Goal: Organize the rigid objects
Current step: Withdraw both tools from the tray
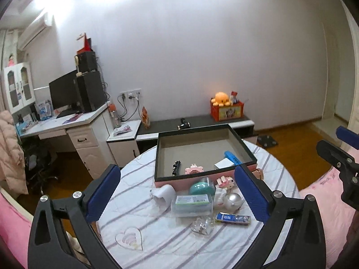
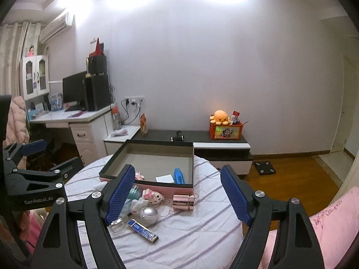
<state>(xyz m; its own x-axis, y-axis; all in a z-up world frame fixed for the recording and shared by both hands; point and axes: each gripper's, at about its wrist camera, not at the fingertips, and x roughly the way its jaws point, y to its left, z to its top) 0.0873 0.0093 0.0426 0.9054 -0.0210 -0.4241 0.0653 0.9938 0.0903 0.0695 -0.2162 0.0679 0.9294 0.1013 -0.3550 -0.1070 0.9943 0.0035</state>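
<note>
Hovering above the striped surface (image 1: 157,235), left gripper (image 1: 177,192) and right gripper (image 2: 177,195) both spread wide, holding nothing. Clear plastic case (image 1: 193,204), silver ball (image 2: 149,215) and blue bar (image 2: 143,231) clustered just before the open box (image 1: 161,157).

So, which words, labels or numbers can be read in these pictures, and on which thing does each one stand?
"GenRobot_AI": white letters on the black body of the left gripper, in the right wrist view.
Clear plastic box with green-and-white label: print too small to read.
Flat blue-and-white rectangular pack: lettering blurred.
Red storage box with picture front: no readable text.
Pink cloth with dark handwriting: illegible.
</note>
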